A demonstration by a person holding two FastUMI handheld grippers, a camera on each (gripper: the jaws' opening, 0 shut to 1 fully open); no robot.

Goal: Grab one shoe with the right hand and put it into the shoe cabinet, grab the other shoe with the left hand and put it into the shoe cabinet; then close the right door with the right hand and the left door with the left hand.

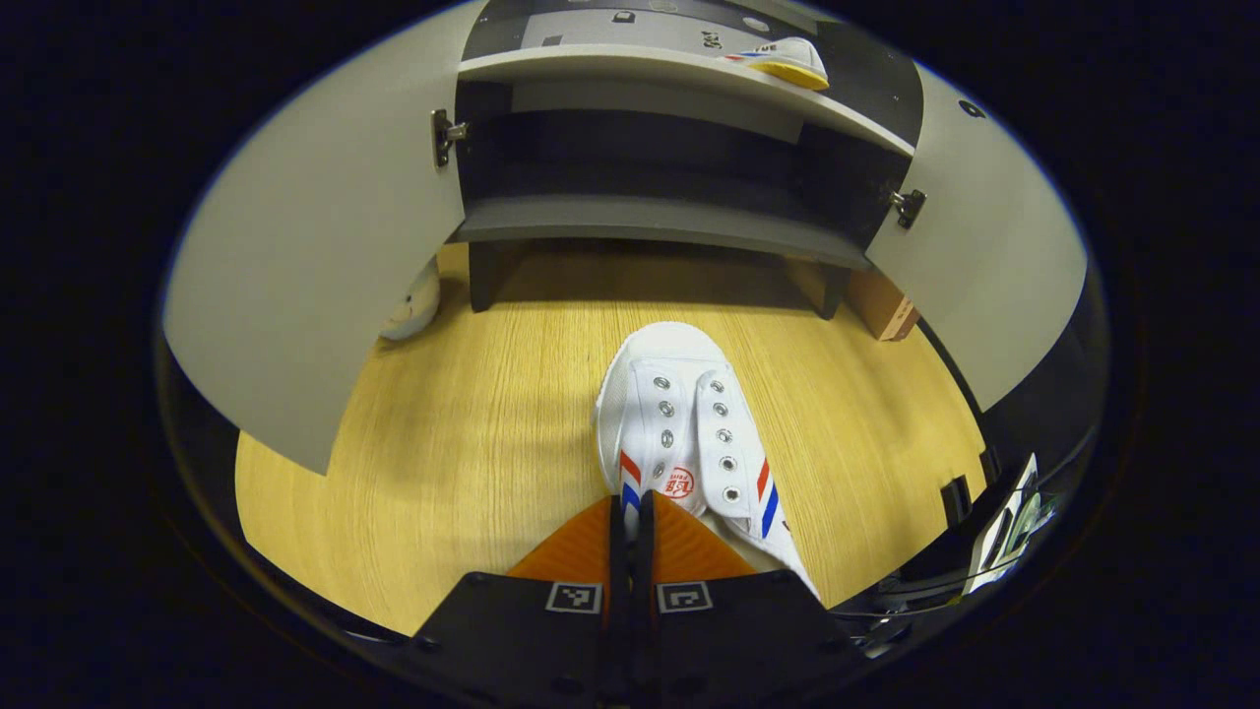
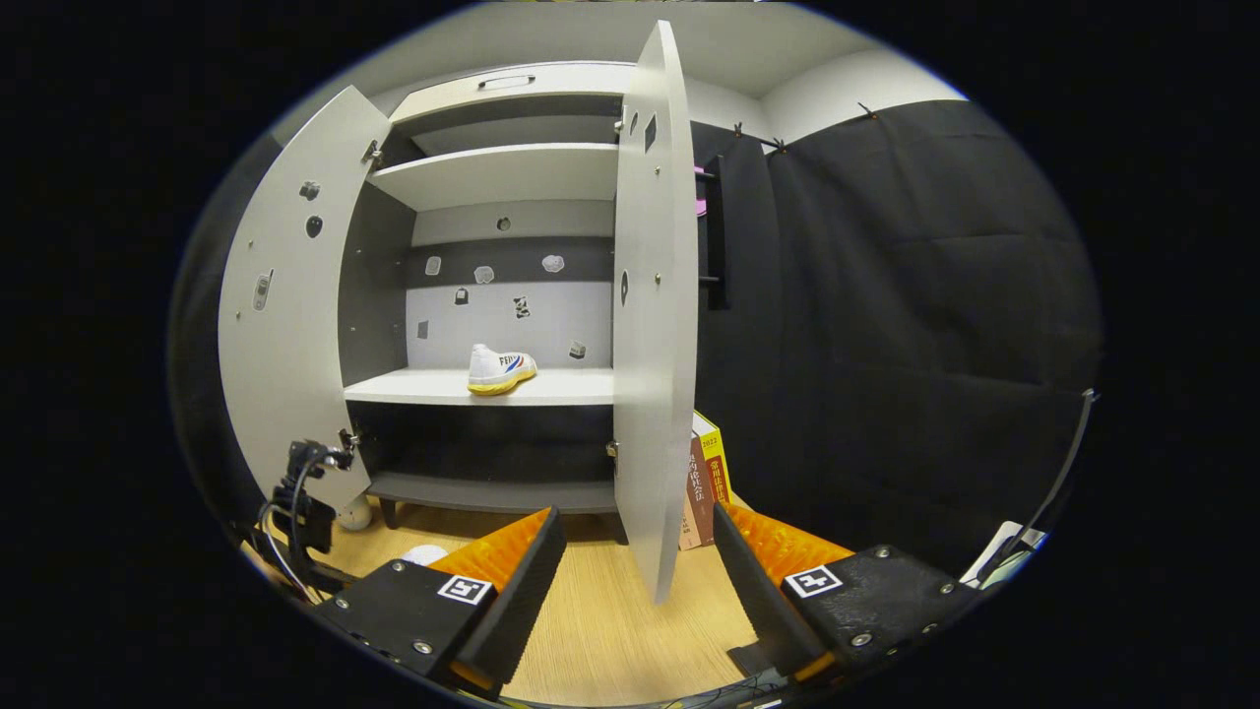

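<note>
Item: white canvas shoe with red and blue stripes (image 1: 689,433), on the wooden floor (image 1: 463,433), centre frame. I had the left tongs (image 1: 630,522) clamped on its near side wall, long axis running straight ahead toward the grey shoe cabinet (image 1: 650,217), upper centre. Its mate (image 2: 500,370) sat on the middle shelf. I held the right tongs (image 2: 635,551) spread, empty, facing the right door (image 2: 652,295).

The left gripper (image 1: 630,522) covers the heel end of the white shoe (image 1: 689,433) directly ahead of it; whether its closed fingers pinch the collar cannot be told. Beyond the right gripper (image 2: 635,581), the right door (image 2: 652,315) hides part of the books (image 2: 704,487) behind it.
</note>
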